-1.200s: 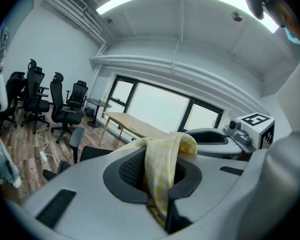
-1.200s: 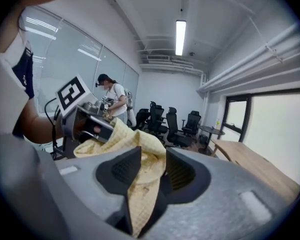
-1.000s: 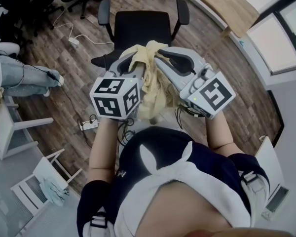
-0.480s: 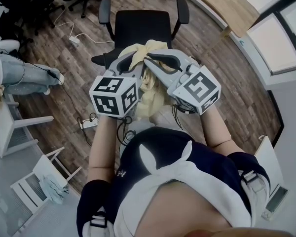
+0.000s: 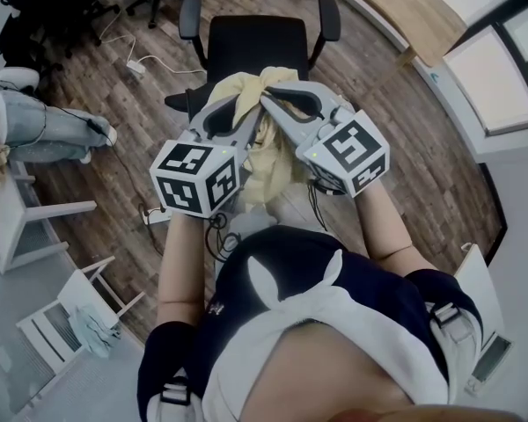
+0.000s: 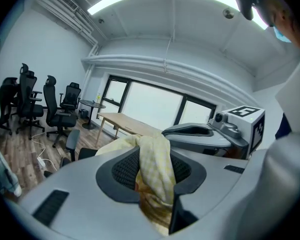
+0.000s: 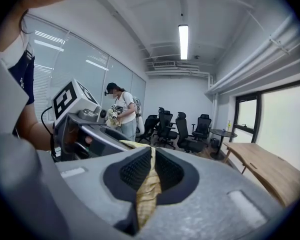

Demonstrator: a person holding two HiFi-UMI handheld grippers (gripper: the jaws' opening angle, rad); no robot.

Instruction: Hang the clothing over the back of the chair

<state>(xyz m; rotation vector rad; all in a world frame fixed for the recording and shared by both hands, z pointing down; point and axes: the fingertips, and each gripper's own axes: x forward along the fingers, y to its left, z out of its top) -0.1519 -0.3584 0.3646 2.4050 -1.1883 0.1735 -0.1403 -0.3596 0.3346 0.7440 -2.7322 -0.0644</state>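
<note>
Left gripper [image 5: 245, 117]: jaws have just been opening and now stand apart, with the pale yellow checked cloth garment [image 5: 268, 170] loose between them. Right gripper [image 5: 278, 112]: jaws have just been closing and pinch the garment, near the black armrest office chair [image 5: 251, 47].

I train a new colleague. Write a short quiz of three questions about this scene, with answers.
1. Which colour is the cloth? A) blue B) yellow C) red
2. True or false: the black chair stands on carpet.
3. What lies between the jaws of the left hand-held gripper and the right hand-held gripper?
Key: 1 B. 2 false, wooden floor. 3 the cloth; left jaws have just been opening, right jaws closing.
</note>
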